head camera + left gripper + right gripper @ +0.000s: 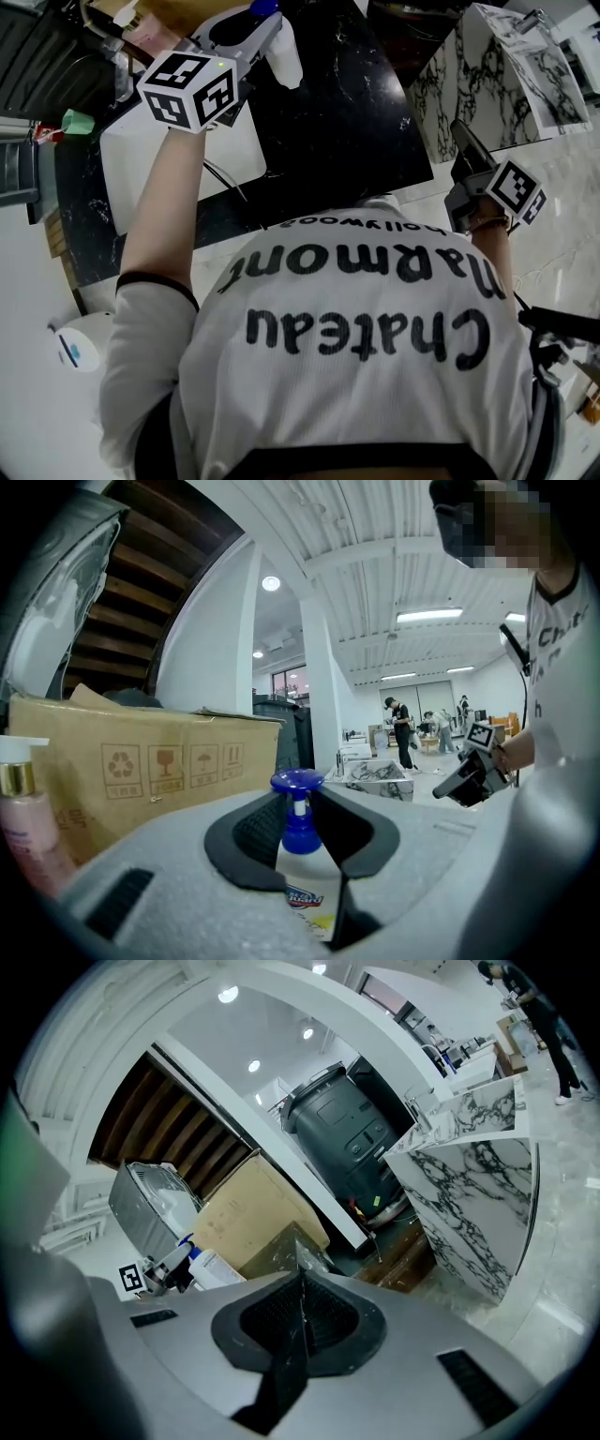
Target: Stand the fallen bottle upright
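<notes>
Holding entry: left gripper, jaws clamped on white bottle with blue pump top. Right gripper: jaws pressed together, empty.

The bottle is smooth white plastic with a glossy blue cap. The left tongs and right tongs have matt grey shells and black ribbed pads. The counter is polished black stone, veined white. The box is matt brown cardboard. The shirt is white cloth, printed black.
</notes>
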Demonstrator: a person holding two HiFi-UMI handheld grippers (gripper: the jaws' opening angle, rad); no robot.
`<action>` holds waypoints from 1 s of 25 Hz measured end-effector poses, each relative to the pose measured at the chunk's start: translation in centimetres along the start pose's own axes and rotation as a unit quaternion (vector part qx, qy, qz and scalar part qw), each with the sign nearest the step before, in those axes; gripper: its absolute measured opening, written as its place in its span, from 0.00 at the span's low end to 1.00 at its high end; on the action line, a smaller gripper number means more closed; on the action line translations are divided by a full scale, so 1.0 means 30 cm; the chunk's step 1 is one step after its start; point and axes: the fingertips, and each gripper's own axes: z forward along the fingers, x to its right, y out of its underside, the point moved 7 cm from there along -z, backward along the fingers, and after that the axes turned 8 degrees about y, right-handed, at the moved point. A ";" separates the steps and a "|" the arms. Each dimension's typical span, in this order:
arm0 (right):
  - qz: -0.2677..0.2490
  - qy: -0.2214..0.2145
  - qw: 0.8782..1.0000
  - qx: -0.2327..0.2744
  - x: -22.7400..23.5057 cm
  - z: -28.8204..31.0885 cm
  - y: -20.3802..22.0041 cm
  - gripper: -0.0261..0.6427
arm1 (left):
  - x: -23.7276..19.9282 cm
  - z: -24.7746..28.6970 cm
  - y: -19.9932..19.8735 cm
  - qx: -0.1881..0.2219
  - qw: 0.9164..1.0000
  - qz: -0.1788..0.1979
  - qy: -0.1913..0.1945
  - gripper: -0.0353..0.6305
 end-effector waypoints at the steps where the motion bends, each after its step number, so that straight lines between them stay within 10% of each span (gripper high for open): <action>1: -0.001 -0.001 1.000 0.002 -0.005 -0.002 0.005 0.07 | 0.000 -0.003 0.000 -0.001 1.000 0.007 0.000 0.19; 25: 0.004 0.038 0.999 0.034 -0.076 -0.091 0.094 0.07 | -0.024 -0.011 0.005 0.020 0.998 0.004 0.055 0.29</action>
